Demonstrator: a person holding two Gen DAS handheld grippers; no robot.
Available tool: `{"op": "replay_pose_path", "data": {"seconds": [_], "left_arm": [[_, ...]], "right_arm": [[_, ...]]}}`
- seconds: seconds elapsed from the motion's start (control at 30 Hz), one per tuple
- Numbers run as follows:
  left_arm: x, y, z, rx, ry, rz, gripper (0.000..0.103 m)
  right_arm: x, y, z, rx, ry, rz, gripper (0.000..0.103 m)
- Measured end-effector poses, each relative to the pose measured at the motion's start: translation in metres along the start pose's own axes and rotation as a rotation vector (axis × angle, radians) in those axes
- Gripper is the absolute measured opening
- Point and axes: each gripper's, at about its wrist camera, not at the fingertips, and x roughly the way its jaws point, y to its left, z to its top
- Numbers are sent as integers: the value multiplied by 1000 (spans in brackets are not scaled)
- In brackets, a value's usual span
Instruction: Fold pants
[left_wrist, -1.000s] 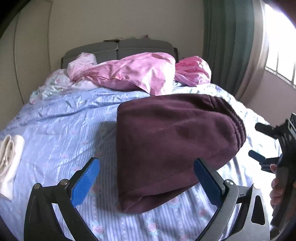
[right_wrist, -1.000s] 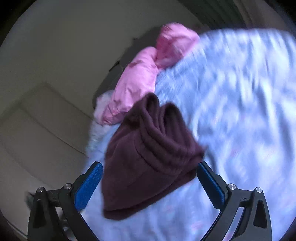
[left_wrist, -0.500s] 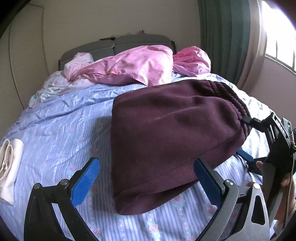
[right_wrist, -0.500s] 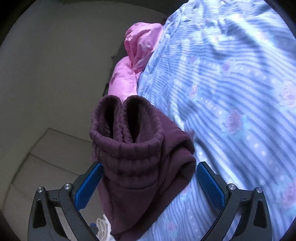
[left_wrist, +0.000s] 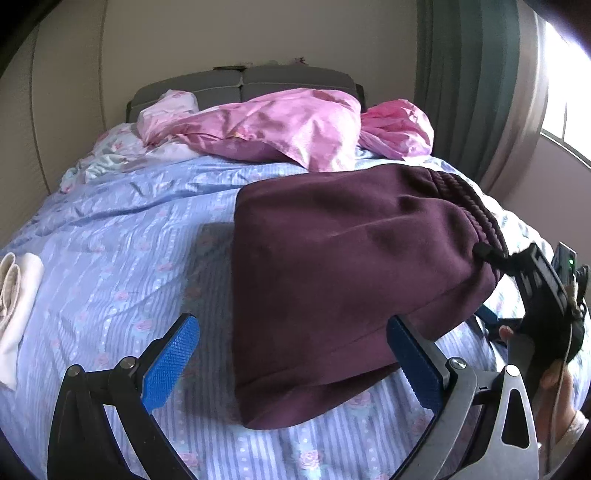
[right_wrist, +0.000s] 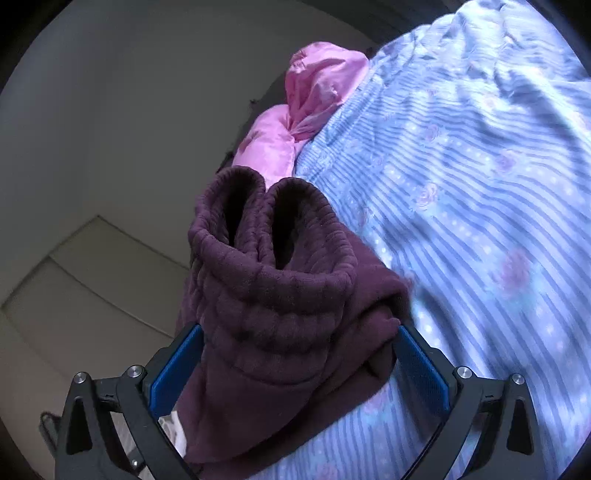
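The dark maroon pants (left_wrist: 343, 266) lie folded in a thick stack on the blue striped bedsheet (left_wrist: 122, 258). My left gripper (left_wrist: 291, 358) is open, its blue pads just short of the stack's near edge. My right gripper (right_wrist: 299, 369) is open, with the ribbed waistband end of the pants (right_wrist: 273, 280) sitting between its blue pads. In the left wrist view the right gripper (left_wrist: 491, 284) shows at the right edge of the stack, held by a hand, one finger over the pants and one under.
A pink duvet (left_wrist: 295, 125) and a pink pillow (left_wrist: 395, 129) lie at the head of the bed by the grey headboard (left_wrist: 240, 81). A folded cream cloth (left_wrist: 16, 306) lies at the left. A green curtain (left_wrist: 465, 81) and a window are at the right.
My right gripper has moved in onto the waistband end of the pants, which now sits between its pads. My left gripper has barely moved.
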Motion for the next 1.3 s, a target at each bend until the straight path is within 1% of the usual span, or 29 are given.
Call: {"op": "replay_pose_path", "data": {"seconds": [0.1, 0.23, 0.3, 0.4, 0.5, 0.6, 0.67, 0.73, 0.83, 0.9, 1.0, 1.1, 1.17, 1.23, 1.3], "left_arm": [[2, -3, 0, 6, 3, 7, 103], [1, -12, -1, 34, 2, 9, 103], [-1, -15, -1, 43, -3, 2, 103], [-6, -10, 0, 21, -7, -10, 103], [-7, -2, 3, -1, -9, -6, 103], [-6, -3, 2, 9, -10, -11, 103], [-7, -3, 2, 4, -7, -27, 103], [-8, -1, 3, -10, -12, -30, 103], [-9, 6, 4, -43, -20, -20, 103], [-7, 8, 4, -56, -15, -11, 103], [-5, 7, 3, -47, -10, 4, 103], [-5, 6, 5, -37, -15, 18, 103], [-8, 9, 9, -50, -30, 5, 103], [-10, 17, 14, -77, -43, 20, 103], [-10, 23, 19, -80, -42, 49, 103]], "right_arm": [[14, -5, 13, 55, 19, -6, 103], [26, -10, 26, 73, 73, -15, 103], [29, -15, 27, 86, 80, -1, 103], [28, -15, 23, 96, 45, -6, 103], [15, -15, 14, 120, 68, -38, 103], [-1, -20, 3, 156, 54, -2, 103], [-4, -21, -3, 144, 54, 15, 103], [1, -18, -6, 109, 76, 9, 103], [10, -15, -9, 108, 100, -15, 103], [20, -13, -5, 107, 114, -21, 103], [38, -10, 6, 122, 149, -54, 103], [48, -6, 20, 122, 204, -67, 103], [44, 3, 27, 95, 175, -56, 103], [44, 9, 26, 69, 162, -79, 103], [46, 6, 24, 107, 142, -103, 103]]}}
